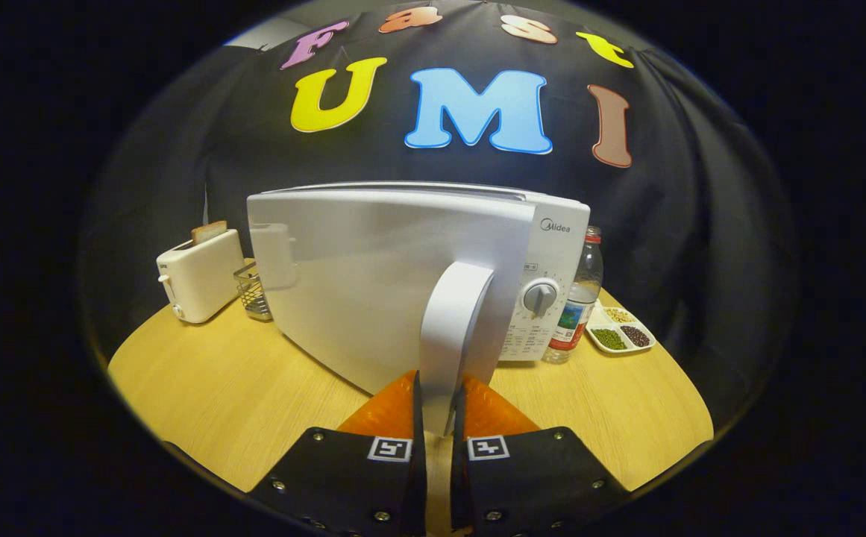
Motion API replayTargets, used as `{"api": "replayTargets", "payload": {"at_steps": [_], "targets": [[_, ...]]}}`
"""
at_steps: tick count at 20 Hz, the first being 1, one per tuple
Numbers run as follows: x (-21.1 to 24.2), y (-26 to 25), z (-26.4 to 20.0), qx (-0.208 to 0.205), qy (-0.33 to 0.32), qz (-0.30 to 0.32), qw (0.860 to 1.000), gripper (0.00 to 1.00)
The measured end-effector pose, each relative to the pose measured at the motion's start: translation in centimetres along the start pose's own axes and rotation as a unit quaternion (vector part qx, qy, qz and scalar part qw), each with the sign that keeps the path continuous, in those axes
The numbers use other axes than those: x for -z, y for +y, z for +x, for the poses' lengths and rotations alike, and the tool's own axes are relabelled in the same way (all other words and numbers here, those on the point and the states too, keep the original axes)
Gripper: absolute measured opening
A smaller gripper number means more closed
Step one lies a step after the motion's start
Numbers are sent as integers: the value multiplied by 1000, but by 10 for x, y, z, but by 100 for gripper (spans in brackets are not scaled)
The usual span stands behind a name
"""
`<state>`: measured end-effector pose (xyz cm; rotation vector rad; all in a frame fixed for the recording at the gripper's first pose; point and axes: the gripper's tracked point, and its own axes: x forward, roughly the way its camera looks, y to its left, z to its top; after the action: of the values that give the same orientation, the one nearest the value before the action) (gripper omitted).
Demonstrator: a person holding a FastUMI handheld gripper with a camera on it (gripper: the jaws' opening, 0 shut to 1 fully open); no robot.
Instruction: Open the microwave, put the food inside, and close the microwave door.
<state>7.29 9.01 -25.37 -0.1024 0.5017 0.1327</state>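
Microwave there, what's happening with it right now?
A person's handheld gripper has both fingers closed on the microwave's door handle, and the door is swung partly open toward the camera. The inside is hidden behind the door, so whether food is in there can't be told. On the wooden table, a toaster and wire rack sit to one side, a water bottle and divided dish of beans to the other.

The claw (438, 406) was clamped on the microwave's door handle (453, 335), one finger pressing each side, and the door (373, 283) stood swung open from the microwave (552, 253). On the wooden tabletop (231, 395) sat a toaster (198, 283), a wire basket (253, 294), a water bottle (578, 306) and a divided tray of beans (621, 332).
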Motion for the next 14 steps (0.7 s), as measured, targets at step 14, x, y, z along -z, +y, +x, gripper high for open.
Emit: {"api": "replayTargets", "payload": {"at_steps": [14], "targets": [[25, 90, -77, -39, 8, -22, 999, 21]]}}
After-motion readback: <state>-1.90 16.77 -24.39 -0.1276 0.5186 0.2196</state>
